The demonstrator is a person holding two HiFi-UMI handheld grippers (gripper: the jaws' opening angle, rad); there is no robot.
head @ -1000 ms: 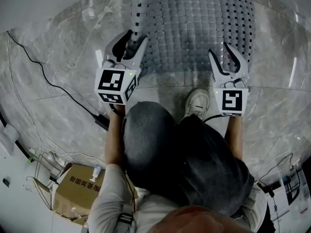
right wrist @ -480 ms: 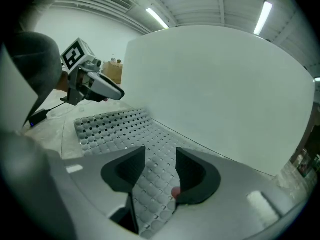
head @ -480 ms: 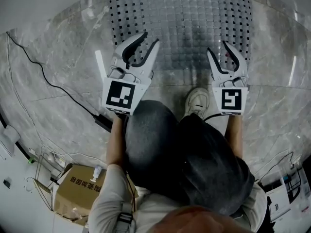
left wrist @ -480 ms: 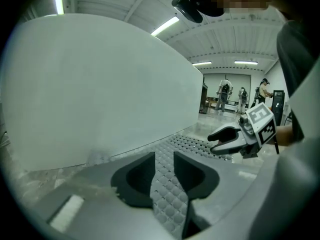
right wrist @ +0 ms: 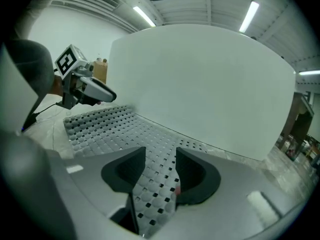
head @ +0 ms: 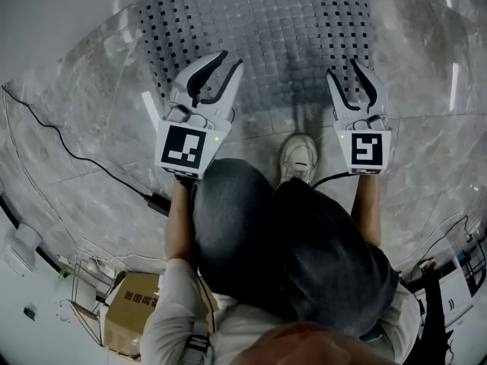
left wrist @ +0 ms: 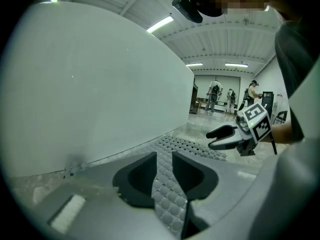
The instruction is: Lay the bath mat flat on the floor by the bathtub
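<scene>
Mat (head: 289, 29) flat under left gripper (head: 228, 63), right gripper (head: 346, 73) (left jaws closing, empty).

Both arms reach forward — left gripper (head: 228, 67) fingers just closing partway, empty; right gripper (head: 351, 75) parted.

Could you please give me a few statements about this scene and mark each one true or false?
1. The grey perforated rubber bath mat lies spread flat on the marble floor beside the white bathtub. True.
2. The right gripper is clamped on the mat. False: its jaws stand apart over the mat's near edge and press on nothing.
3. The person's white shoe stands on the mat. False: it stands on the floor, just short of the mat's near edge.
4. A brown cardboard box sits on the floor behind the person, to their left. True.
</scene>
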